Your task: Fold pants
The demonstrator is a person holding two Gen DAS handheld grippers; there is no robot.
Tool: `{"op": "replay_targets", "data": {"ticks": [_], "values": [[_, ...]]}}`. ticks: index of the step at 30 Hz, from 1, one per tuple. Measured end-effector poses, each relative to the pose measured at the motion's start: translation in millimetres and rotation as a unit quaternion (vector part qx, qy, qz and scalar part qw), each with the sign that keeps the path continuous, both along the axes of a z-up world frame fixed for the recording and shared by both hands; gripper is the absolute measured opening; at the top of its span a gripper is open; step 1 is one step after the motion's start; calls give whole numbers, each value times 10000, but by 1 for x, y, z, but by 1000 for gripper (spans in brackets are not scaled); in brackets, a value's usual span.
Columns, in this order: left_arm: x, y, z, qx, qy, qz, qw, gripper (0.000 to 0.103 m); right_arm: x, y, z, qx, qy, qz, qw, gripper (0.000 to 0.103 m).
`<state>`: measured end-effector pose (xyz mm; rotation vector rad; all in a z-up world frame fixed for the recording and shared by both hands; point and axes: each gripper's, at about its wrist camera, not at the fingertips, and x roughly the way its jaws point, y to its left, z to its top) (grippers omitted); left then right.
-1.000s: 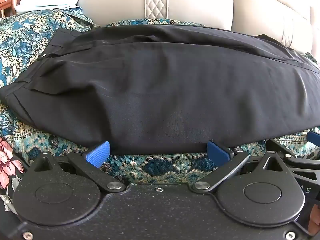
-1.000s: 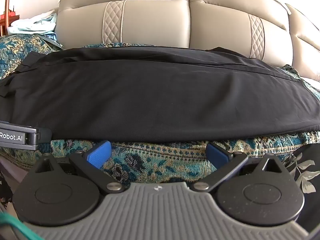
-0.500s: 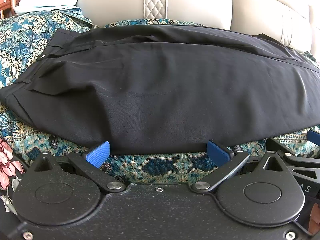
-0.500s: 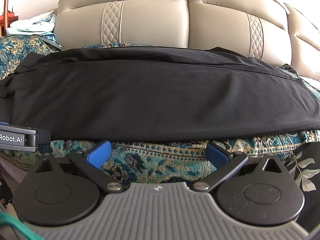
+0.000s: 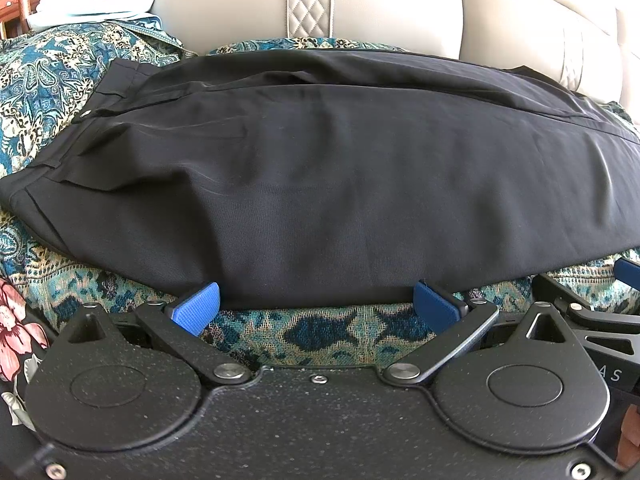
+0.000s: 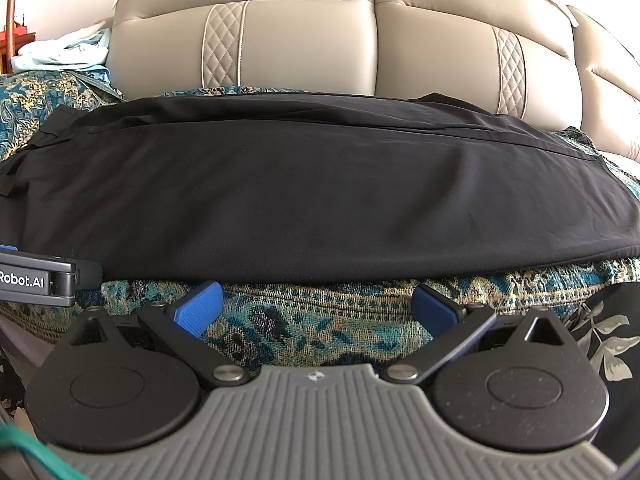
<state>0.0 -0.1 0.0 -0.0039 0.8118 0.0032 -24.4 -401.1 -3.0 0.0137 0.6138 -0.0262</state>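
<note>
The pants [image 5: 320, 168] look like thin, soft woven cloth, light and limp, so I judge they will drape and sag from wherever they are pinched and will not hold a shape of their own; the smooth weave may also slide a little over the patterned throw [image 5: 312, 332] beneath. The best hold seems to be the near long edge, where the cloth is doubled and gives the pads a thicker lip to bite, with the two claws set well apart along it so the span lifts evenly. The left claw [image 5: 316, 308] is spread wide, its blue pads [image 5: 196, 312] right at that near edge and seemingly touching it, gripping nothing. The right claw [image 6: 316, 306] is likewise spread, its pads just short of the edge, over bare throw, also empty. The pants lie on the throw that covers a sofa [image 6: 312, 44] seat, stretched lengthwise across both views in front of the beige backrest. They are black or very dark navy, apparently already doubled leg over leg, with the waistband [image 5: 100, 108] and a small button at the far left in the left view and the legs running off to the right. A long seam runs near the far edge, and soft wrinkles gather by the waist; the rest lies fairly flat.
</note>
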Motion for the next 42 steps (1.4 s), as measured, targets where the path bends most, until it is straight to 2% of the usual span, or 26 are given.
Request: {"op": "replay_targets", "data": {"ticks": [42], "values": [[-1,-4,-2,71,-19,-45,10000,103,0,1,1,14,10,0,10000,103]]}}
